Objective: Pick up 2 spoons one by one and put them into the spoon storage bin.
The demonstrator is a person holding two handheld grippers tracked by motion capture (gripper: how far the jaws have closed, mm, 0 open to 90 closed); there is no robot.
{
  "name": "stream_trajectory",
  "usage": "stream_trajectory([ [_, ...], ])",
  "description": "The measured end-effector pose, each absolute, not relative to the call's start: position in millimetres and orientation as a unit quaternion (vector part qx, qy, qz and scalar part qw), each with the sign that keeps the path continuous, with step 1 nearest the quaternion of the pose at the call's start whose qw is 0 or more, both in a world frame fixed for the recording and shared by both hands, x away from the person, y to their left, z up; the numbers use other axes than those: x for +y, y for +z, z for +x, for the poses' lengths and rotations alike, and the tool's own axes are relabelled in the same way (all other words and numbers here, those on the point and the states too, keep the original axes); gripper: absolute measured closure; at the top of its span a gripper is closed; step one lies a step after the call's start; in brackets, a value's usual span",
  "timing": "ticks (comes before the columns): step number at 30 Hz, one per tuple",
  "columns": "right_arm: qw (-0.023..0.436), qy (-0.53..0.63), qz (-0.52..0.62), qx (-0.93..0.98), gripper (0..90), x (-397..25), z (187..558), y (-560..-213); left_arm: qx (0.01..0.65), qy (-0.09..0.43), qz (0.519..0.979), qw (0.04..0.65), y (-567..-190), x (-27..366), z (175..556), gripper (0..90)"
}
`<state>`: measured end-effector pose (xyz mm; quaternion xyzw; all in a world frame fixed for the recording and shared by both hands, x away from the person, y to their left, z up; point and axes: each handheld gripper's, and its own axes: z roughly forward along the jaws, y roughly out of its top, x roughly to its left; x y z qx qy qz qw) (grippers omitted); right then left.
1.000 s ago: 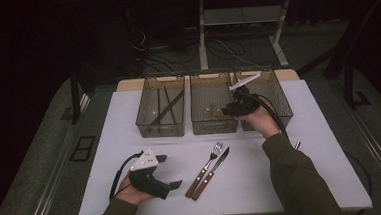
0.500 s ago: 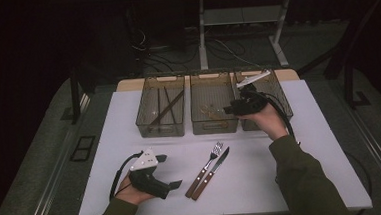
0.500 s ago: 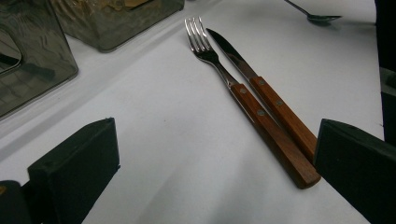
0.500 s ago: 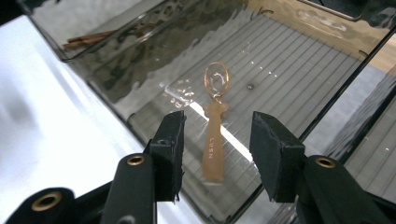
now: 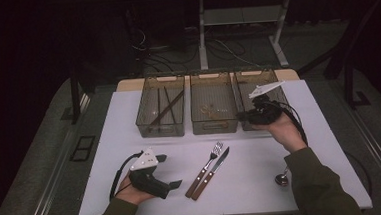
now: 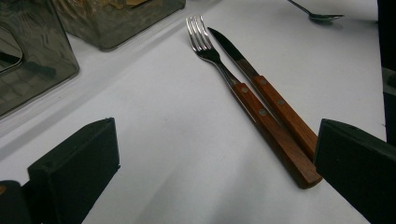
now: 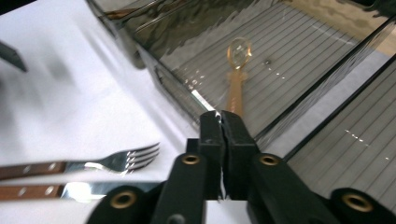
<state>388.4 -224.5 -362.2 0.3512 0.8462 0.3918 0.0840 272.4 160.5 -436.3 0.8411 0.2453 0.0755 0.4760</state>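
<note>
A wooden-handled fork (image 5: 205,167) and knife (image 5: 213,171) lie side by side on the white table (image 5: 129,116) near its front. My left gripper (image 5: 168,170) rests on the table just left of them, open; in the left gripper view its jaws (image 6: 217,135) stand wide apart, with the fork (image 6: 243,88) and knife (image 6: 275,100) ahead to the right. My right gripper (image 5: 240,115) hovers by the front of the right tray (image 5: 272,77), shut with nothing visible between its jaws (image 7: 222,126). A gold spoon (image 7: 237,70) lies in the middle tray (image 5: 215,128).
Three clear trays stand in a row at the back; the left tray (image 5: 144,125) holds dark sticks. A metal spoon (image 5: 282,177) lies near the front right, beside the right sleeve. The table's front edge is close to the left hand.
The right gripper has drifted slightly right and toward the near side of the right tray. The left gripper and the cutlery have stayed put.
</note>
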Motion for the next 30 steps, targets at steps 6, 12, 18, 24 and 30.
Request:
stream_trajectory([
  [6, 0.083, 0.387, 0.346, 0.85, 89.7, -239, 371, -368, 0.245, 0.076, 0.84, 0.478, -436, 160, 272, 0.0],
  [12, 0.08, 0.373, 0.349, 0.856, 89.7, -257, 349, -379, 0.246, 0.076, 0.841, 0.475, -436, 160, 272, 0.0],
  [18, 0.078, 0.359, 0.346, 0.864, 89.7, -274, 331, -388, 0.246, 0.078, 0.84, 0.478, -436, 160, 272, 0.0],
  [24, 0.069, 0.348, 0.343, 0.87, 89.8, -289, 312, -395, 0.247, 0.078, 0.84, 0.478, -436, 160, 272, 0.0],
  [30, 0.061, 0.338, 0.34, 0.876, 89.8, -303, 293, -400, 0.247, 0.078, 0.84, 0.476, -436, 160, 272, 0.0],
])
